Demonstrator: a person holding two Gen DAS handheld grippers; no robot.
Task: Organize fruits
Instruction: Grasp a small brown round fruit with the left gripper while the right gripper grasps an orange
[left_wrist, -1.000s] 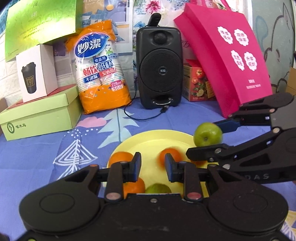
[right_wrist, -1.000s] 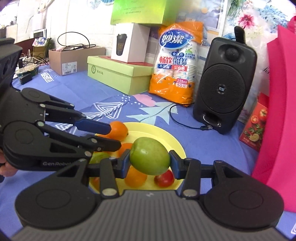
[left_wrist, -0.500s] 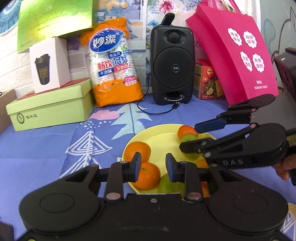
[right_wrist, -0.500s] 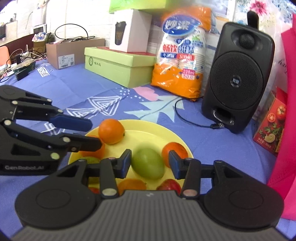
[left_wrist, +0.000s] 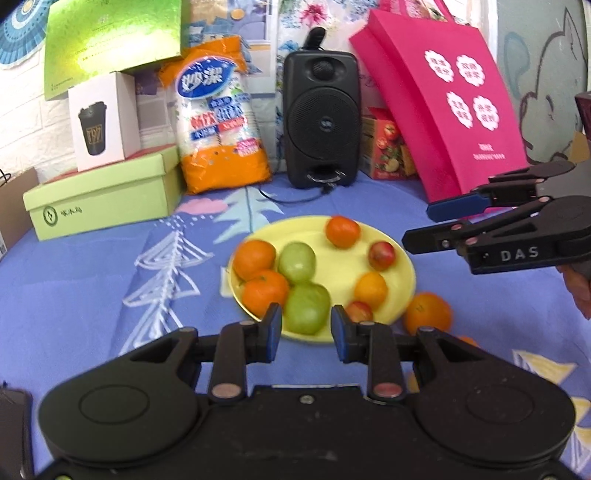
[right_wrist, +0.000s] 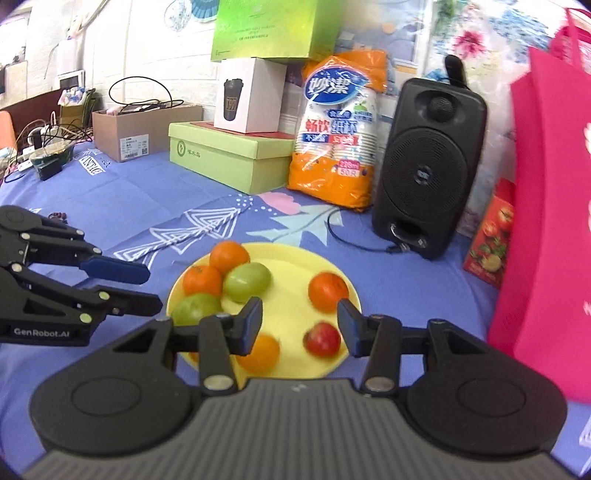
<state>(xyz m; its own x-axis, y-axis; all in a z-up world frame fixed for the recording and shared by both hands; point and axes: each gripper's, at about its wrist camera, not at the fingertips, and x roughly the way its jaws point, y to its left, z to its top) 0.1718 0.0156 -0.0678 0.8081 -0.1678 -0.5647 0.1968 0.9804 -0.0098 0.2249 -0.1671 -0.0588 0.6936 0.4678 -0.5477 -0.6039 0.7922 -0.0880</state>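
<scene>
A yellow plate (left_wrist: 343, 266) (right_wrist: 291, 269) on the blue cloth holds several oranges, two green apples (left_wrist: 297, 262) (right_wrist: 247, 282) and red apples (left_wrist: 381, 254) (right_wrist: 322, 339). One orange (left_wrist: 426, 313) lies on the cloth just right of the plate. My left gripper (left_wrist: 306, 328) is open and empty, above the plate's near edge; it also shows in the right wrist view (right_wrist: 129, 284). My right gripper (right_wrist: 299, 325) is open and empty above the plate; it also shows in the left wrist view (left_wrist: 424, 229).
A black speaker (left_wrist: 321, 118) with a cable, an orange pack of paper cups (left_wrist: 218, 125), a green box (left_wrist: 103, 192) with a white box on it, a pink bag (left_wrist: 443, 110) and a red carton (right_wrist: 491, 232) stand behind the plate. A cardboard box (right_wrist: 144, 129) stands far left.
My right gripper has let go of the green apple onto the plate, opened wider and drawn back. My left gripper has drawn back from the plate and stayed open.
</scene>
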